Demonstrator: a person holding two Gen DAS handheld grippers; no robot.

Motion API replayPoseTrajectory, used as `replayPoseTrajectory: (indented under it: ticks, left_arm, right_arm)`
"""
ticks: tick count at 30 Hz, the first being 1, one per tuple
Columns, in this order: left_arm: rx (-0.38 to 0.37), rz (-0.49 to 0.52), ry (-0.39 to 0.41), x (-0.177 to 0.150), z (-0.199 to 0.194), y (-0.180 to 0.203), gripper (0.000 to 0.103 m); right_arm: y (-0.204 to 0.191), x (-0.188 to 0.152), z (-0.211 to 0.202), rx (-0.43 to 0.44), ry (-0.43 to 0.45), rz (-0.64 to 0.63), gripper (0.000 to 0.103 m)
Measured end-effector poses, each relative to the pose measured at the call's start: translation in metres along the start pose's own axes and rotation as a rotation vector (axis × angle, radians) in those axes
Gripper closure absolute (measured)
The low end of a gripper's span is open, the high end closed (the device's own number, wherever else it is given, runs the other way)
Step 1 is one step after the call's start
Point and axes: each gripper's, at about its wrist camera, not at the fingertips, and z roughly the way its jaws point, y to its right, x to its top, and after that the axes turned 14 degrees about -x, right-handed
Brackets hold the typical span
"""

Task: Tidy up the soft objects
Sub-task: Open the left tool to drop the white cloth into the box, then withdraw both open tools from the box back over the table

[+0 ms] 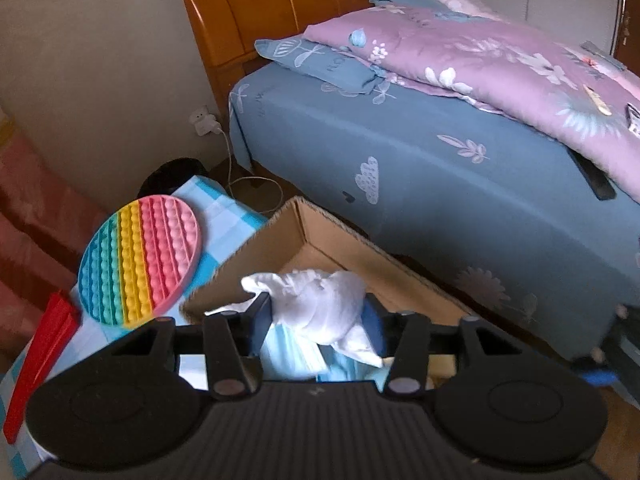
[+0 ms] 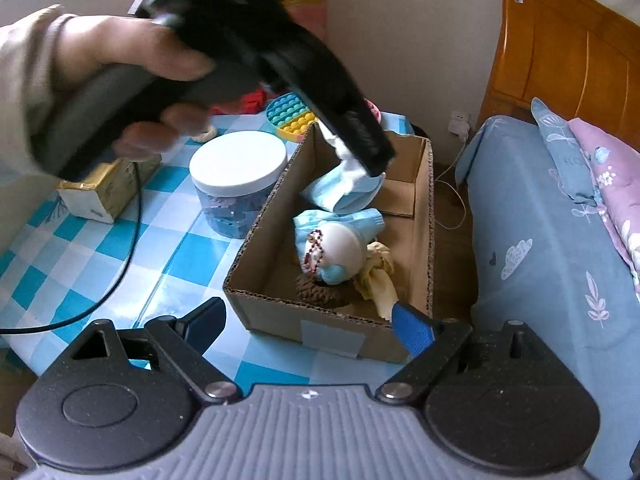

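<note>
My left gripper [image 1: 316, 312] is shut on a crumpled white cloth [image 1: 320, 304] and holds it over the open cardboard box [image 1: 340, 240], above a light blue face mask [image 1: 296, 354]. In the right wrist view the left gripper [image 2: 360, 152] hangs over the box [image 2: 260, 256] with the white cloth [image 2: 352, 164] and the blue mask [image 2: 340, 192] at its tips. Inside the box lie a light blue sock with a white ball and a bead string [image 2: 336, 248], a brown knitted ring [image 2: 320, 292] and a yellow cloth [image 2: 380, 276]. My right gripper [image 2: 308, 324] is open and empty at the box's near wall.
A rainbow pop-it mat [image 1: 140, 260] and a red object [image 1: 40, 356] lie on the blue-checked table [image 2: 120, 248]. A white-lidded jar [image 2: 238, 180], a tissue pack [image 2: 108, 188] and a black cable [image 2: 132, 216] are left of the box. A blue bed [image 1: 440, 160] stands to the right.
</note>
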Motion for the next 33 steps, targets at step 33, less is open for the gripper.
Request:
replayPoseTrajectory:
  ticks: [33]
  left_arm:
    - [0.296, -0.294, 0.094, -0.134, -0.124, 0.025, 0.007]
  right_arm:
    - [-0.034, 0.003, -0.035, 0.019, 0.031, -0.025, 0.0]
